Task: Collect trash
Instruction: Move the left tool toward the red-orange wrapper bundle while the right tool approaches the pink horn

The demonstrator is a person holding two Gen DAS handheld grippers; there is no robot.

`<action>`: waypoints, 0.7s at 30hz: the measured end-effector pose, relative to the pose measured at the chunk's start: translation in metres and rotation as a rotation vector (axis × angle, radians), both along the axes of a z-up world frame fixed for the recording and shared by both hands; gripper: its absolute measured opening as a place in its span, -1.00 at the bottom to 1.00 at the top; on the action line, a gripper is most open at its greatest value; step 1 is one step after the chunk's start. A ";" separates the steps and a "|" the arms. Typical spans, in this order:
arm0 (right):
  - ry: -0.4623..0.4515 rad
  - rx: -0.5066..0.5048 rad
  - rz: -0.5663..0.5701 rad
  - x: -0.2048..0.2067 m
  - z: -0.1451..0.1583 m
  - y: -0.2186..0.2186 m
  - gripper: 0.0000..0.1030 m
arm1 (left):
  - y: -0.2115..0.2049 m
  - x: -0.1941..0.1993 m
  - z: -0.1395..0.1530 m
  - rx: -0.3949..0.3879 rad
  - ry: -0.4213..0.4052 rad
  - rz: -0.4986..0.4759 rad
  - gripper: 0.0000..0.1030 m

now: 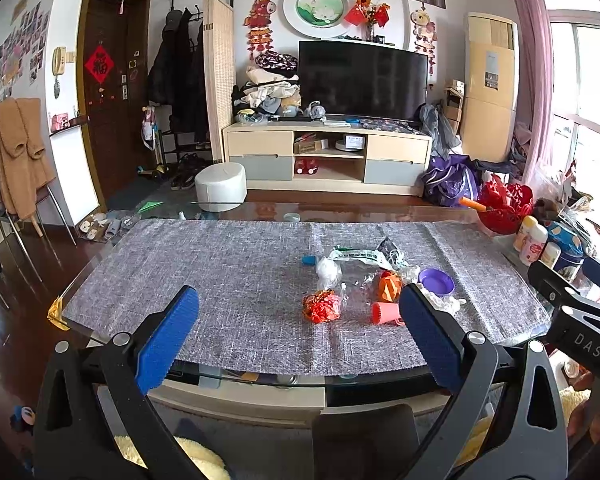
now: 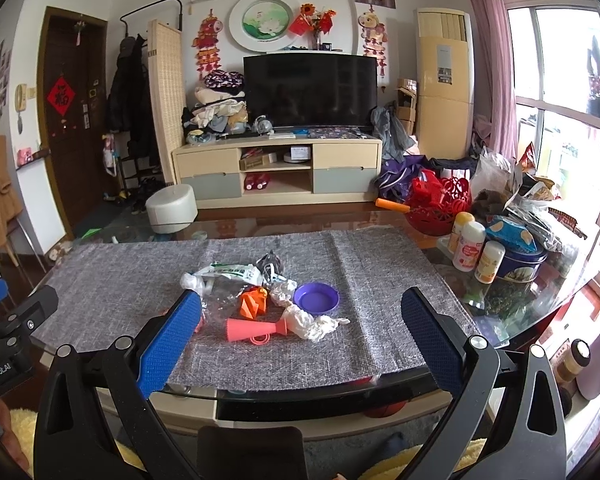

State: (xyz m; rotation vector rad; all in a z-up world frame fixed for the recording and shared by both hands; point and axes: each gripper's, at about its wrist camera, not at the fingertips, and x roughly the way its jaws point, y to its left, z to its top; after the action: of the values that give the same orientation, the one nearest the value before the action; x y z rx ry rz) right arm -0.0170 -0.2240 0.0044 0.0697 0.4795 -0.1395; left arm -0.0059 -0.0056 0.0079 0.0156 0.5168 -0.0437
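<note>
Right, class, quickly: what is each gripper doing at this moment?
Left gripper: open, holding nothing, short of the trash pile.
Right gripper: open, holding nothing, also short of it.

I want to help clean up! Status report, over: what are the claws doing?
Both claws open, empty: left claw, right claw. Trash pile untouched on grey mat. Nothing in the way.

I see a dark television on a pale cabinet, a white stool before it (floor), and a red basket at the table's far right.
</note>
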 end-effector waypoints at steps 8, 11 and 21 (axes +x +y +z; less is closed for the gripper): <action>-0.006 0.018 -0.004 0.007 -0.007 -0.013 0.94 | 0.005 0.013 -0.014 0.020 0.021 0.019 0.84; 0.030 0.020 -0.031 0.017 -0.018 -0.020 0.94 | 0.006 0.021 -0.023 0.037 0.041 0.031 0.84; 0.158 0.088 0.021 0.060 -0.071 -0.025 0.94 | 0.008 0.067 -0.072 0.066 0.177 0.017 0.84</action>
State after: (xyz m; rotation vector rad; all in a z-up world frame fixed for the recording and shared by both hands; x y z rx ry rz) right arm 0.0428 -0.2491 -0.0666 0.1407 0.6444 -0.1040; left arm 0.0613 0.0025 -0.0638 0.0721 0.6950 -0.0117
